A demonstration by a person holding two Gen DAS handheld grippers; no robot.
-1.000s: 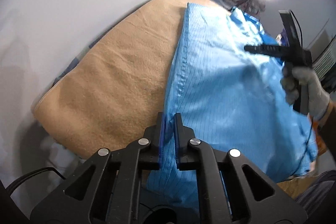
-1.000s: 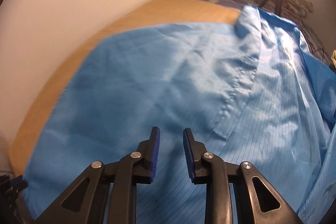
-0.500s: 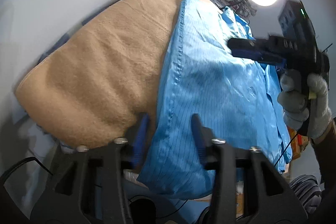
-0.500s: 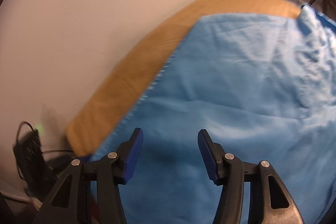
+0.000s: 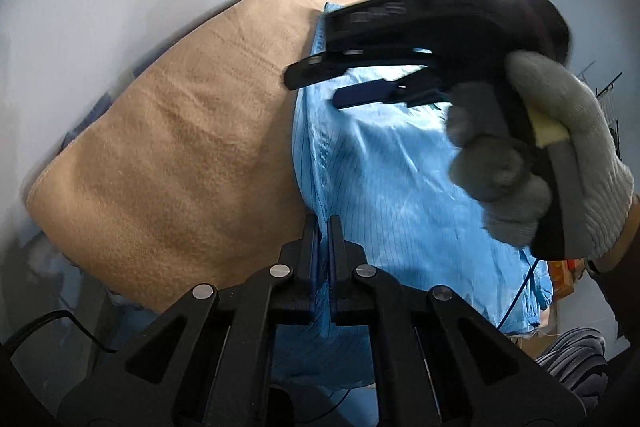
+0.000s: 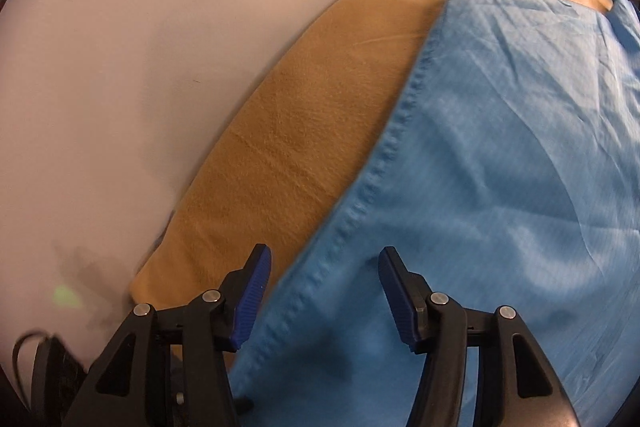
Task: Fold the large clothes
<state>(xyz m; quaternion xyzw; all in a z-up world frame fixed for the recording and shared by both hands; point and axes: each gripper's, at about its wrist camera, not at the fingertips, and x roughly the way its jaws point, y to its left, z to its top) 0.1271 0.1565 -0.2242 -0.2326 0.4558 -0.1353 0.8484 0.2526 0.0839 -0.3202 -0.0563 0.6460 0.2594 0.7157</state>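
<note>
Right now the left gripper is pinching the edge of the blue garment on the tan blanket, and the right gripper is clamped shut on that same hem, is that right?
Not quite. The right gripper is open, its jaws spread wide over the blue garment's hem, as the right wrist view shows. The rest holds: the left gripper is shut on the garment's edge, which lies on the tan blanket.

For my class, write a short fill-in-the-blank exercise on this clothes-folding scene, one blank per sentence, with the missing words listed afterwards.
1. The garment being folded is ____ in colour.
2. It lies on a ____ blanket.
3. The left gripper is ____ on the garment's hem.
4. The right gripper hovers above the hem with its jaws ____.

Missing words: blue; tan; shut; open
</note>
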